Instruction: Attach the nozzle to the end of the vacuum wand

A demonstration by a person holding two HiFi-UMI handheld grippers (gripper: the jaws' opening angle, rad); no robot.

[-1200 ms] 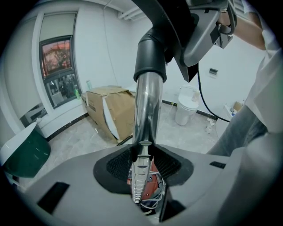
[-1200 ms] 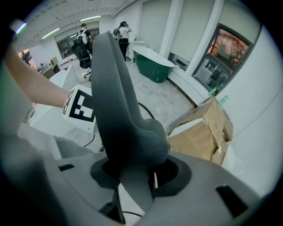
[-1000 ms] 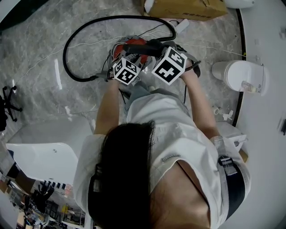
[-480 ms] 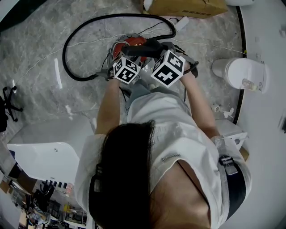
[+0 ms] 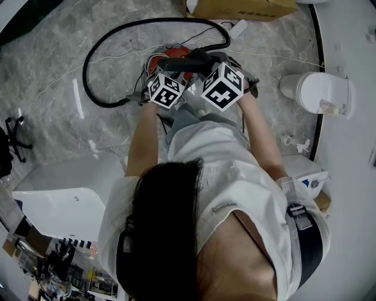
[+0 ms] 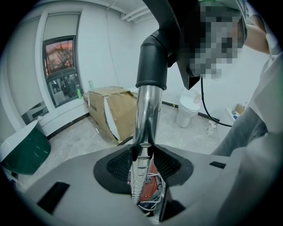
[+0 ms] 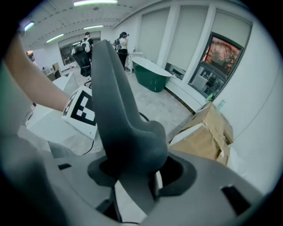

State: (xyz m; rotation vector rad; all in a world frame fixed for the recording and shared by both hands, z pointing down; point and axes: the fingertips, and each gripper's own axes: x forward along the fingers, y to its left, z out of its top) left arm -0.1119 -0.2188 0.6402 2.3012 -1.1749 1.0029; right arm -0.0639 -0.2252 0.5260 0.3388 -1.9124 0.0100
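Marble floor (image 5: 47,76) lies open beside red vacuum canister (image 5: 176,54). Left gripper (image 6: 142,154) clamps chrome wand (image 6: 146,110); right gripper (image 7: 135,176) has its jaws opening round dark curved plastic piece (image 7: 119,114).

The floor (image 5: 53,123) is pale grey marbled stone. A red vacuum cleaner (image 5: 176,56) sits on it, and a black hose (image 5: 86,70) lies in a wide loop to its left and round its far side. A thin white cord (image 5: 282,59) trails off to the right. Beyond the vacuum cleaner stands a cardboard box (image 5: 247,9) with a white power strip (image 5: 238,27) just beside it. A white toilet (image 5: 317,94) stands at the right, and a white tub (image 5: 64,200) at the lower left
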